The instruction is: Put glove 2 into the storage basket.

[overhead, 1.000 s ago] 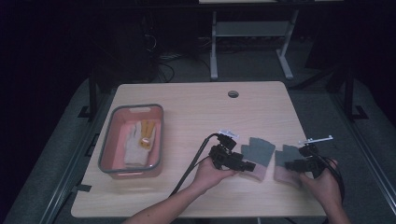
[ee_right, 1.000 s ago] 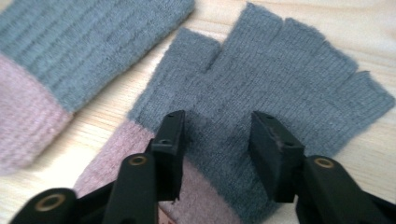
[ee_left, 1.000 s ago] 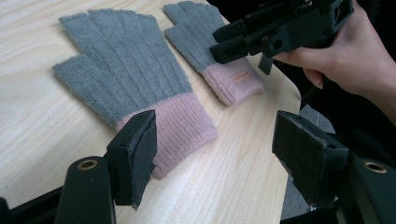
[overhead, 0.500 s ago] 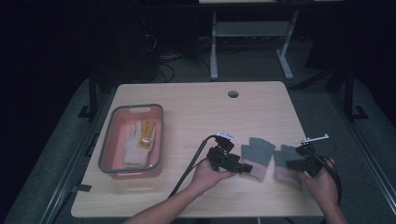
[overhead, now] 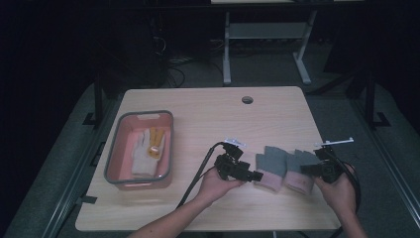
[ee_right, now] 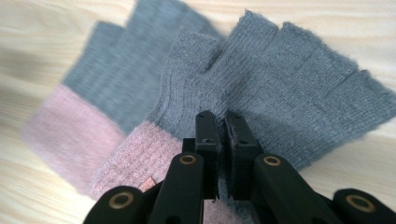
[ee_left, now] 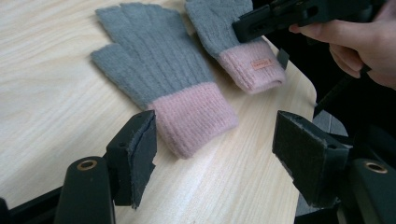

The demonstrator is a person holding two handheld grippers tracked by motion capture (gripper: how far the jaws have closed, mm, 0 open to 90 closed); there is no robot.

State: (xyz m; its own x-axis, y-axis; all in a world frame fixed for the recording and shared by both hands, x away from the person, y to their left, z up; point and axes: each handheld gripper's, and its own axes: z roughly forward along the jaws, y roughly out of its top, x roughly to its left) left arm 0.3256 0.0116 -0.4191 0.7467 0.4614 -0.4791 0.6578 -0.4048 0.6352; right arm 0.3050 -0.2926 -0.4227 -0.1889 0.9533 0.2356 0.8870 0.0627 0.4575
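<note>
Two grey fingerless knit gloves with pink cuffs lie side by side at the table's front right. The left glove has its cuff just ahead of my left gripper, whose jaws stand open and wide apart, not touching it. My right gripper has just been closing. Its jaws now stand pressed together on the right glove, pinching a fold of grey knit beside the cuff.
A pink tray with a grey rim stands at the left, holding a white glove and a yellow-orange one. A round cable hole is near the far edge. The table's right edge is close behind the gloves.
The right gripper's jaws have closed onto the right glove. Both hands stay about where they were, and the left gripper's jaws stay open.
</note>
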